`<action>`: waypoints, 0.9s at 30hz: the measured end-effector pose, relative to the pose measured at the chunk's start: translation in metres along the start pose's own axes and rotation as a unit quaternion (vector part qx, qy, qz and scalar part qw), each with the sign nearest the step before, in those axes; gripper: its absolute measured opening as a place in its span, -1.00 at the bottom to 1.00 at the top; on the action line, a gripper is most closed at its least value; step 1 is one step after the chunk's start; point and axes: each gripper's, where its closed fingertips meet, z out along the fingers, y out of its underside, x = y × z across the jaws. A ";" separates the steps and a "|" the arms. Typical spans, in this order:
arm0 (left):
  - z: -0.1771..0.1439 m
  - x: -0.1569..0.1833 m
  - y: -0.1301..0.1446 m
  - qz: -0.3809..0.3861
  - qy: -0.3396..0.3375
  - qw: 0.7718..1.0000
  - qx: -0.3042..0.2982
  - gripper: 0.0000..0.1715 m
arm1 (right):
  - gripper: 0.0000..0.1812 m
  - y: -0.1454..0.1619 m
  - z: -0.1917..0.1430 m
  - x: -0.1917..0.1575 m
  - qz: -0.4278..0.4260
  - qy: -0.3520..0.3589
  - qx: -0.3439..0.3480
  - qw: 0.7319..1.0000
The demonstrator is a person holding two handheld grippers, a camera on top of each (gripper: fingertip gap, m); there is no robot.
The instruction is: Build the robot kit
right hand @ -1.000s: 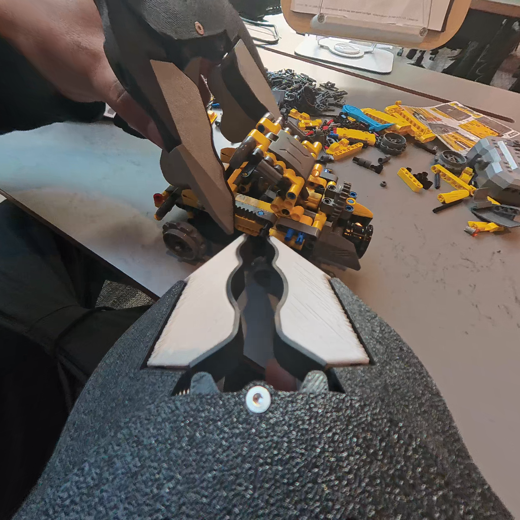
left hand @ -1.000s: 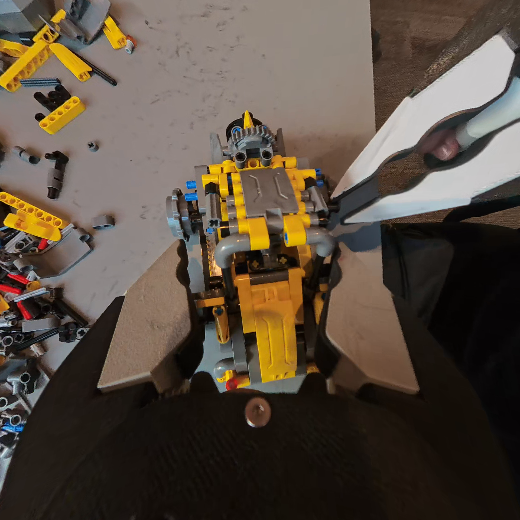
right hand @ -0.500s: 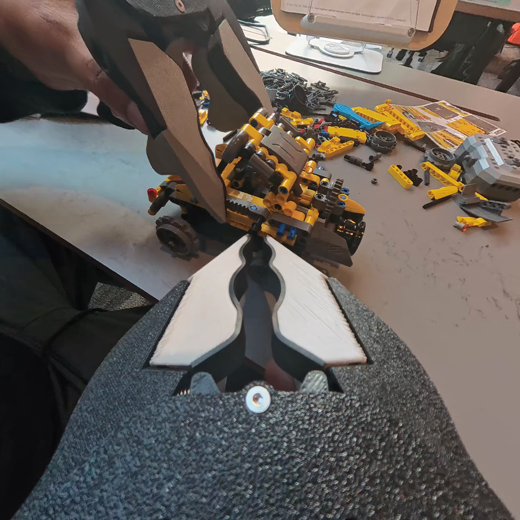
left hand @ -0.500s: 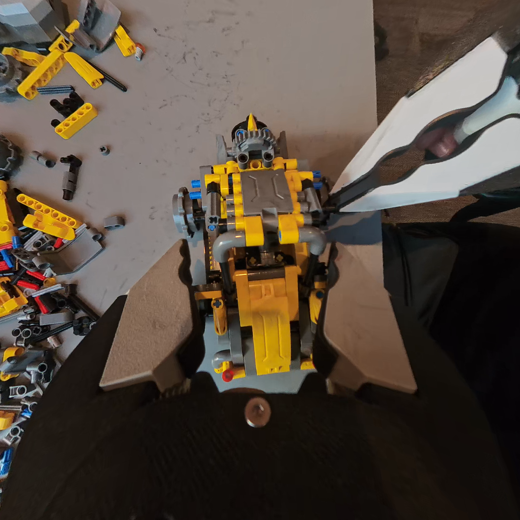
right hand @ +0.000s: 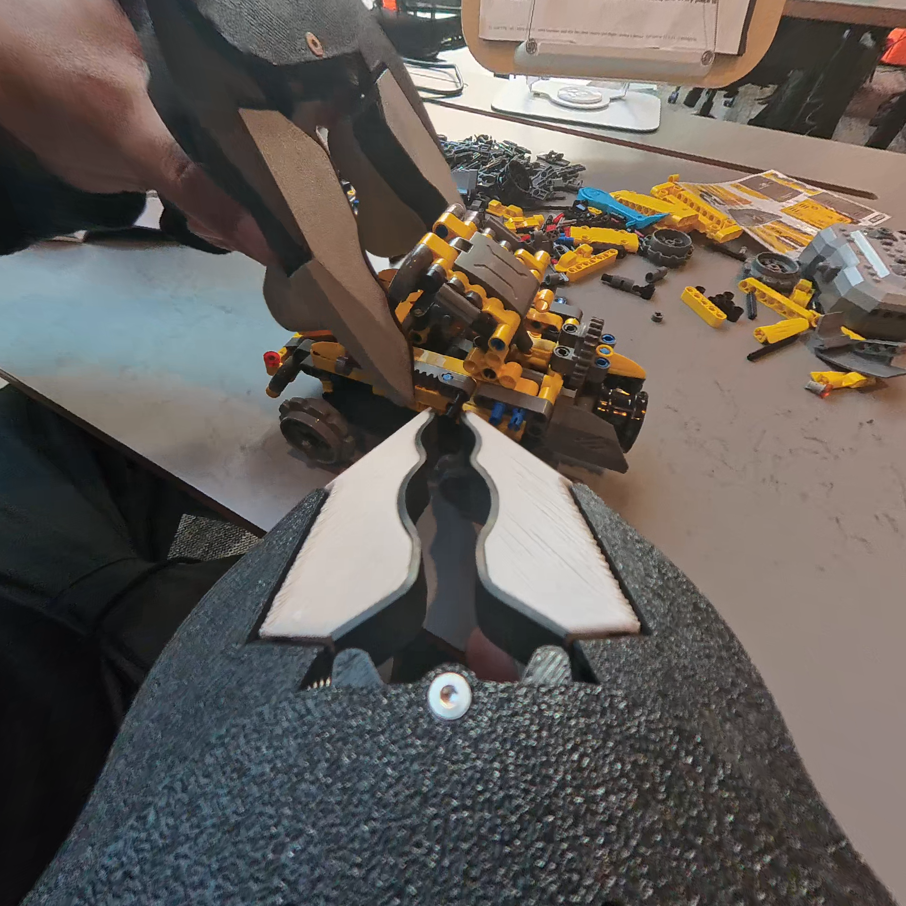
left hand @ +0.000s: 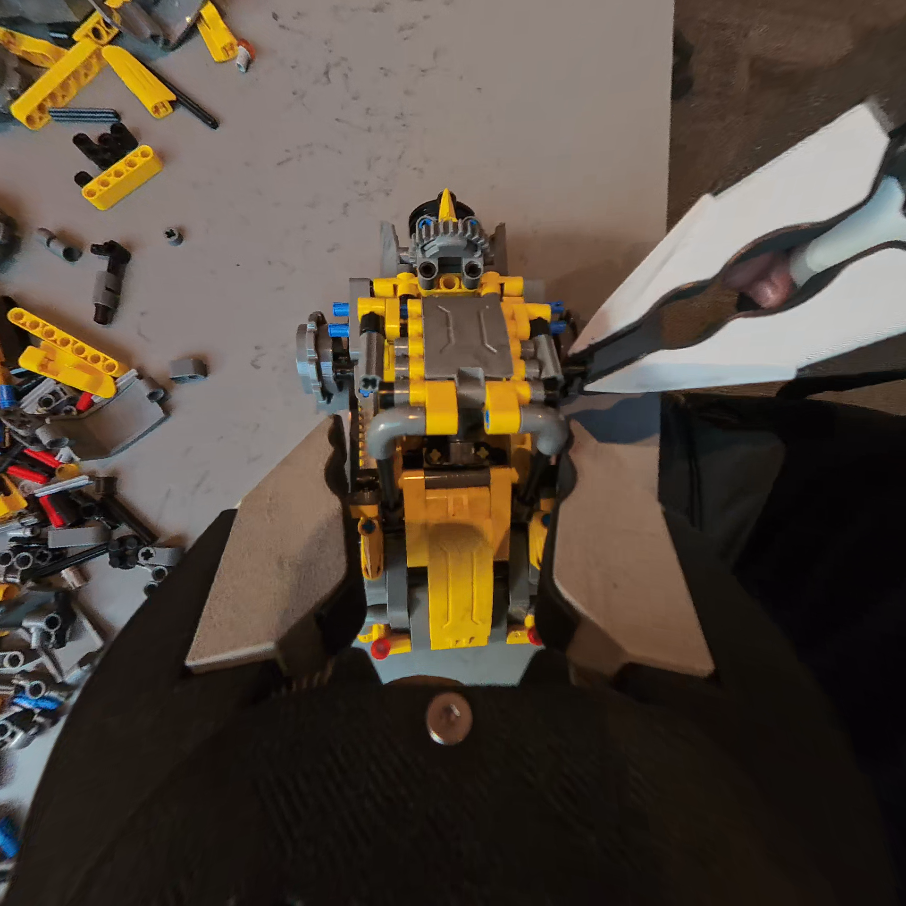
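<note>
Brown pads of the left gripper [left hand: 453, 529] clamp the rear half of a yellow and grey brick-built vehicle [left hand: 451, 421], one pad on each flank, the model filling the gap between them. The right gripper [right hand: 443, 416] comes in from the model's side with its white fingers [right hand: 539, 539] nearly closed; the tips pinch or press at a small black part low on the vehicle's flank, though whether they truly hold it cannot be told.

The vehicle sits on the grey worktop [left hand: 490, 98] near its edge, resting on a dark toothed wheel [right hand: 314, 431] at the back and a grey blade at the front. It looks light but stiff, a lattice of pinned beams, gears and a grey roof panel; parts could pop off under a sideways squeeze, so the solid frame along the flanks seems the safest hold.

Loose yellow beams [left hand: 122, 179], black pins and grey connectors litter the worktop to the left. Farther off lie a printed instruction sheet [right hand: 784, 206] and a grey block assembly [right hand: 863, 274].
</note>
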 end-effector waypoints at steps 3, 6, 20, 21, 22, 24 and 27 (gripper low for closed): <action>0.002 -0.002 0.000 0.017 -0.022 1.000 -0.015 -0.03 | -0.94 0.000 0.000 0.000 -0.003 0.008 0.002 1.000; 0.004 -0.002 0.000 0.022 -0.021 0.999 -0.024 -0.03 | -0.94 0.000 0.000 0.001 -0.008 0.015 0.002 1.000; 0.003 -0.002 0.001 0.030 -0.030 0.998 -0.035 -0.11 | -0.95 0.000 0.002 0.002 -0.099 0.052 -0.020 0.994; 0.003 -0.002 0.000 0.031 -0.031 0.999 -0.030 -0.11 | -0.95 0.000 0.002 0.002 -0.088 0.047 -0.017 0.995; 0.003 -0.002 0.000 0.033 -0.030 0.999 -0.025 -0.12 | -0.94 0.000 0.002 0.002 -0.077 0.041 -0.014 0.996; 0.003 -0.003 0.000 0.036 -0.029 0.999 -0.022 -0.11 | -0.94 0.000 0.002 0.002 -0.061 0.030 -0.011 0.998; 0.003 -0.002 0.000 0.036 -0.030 0.999 -0.021 -0.12 | -0.94 0.000 0.002 0.002 -0.067 0.035 -0.013 0.997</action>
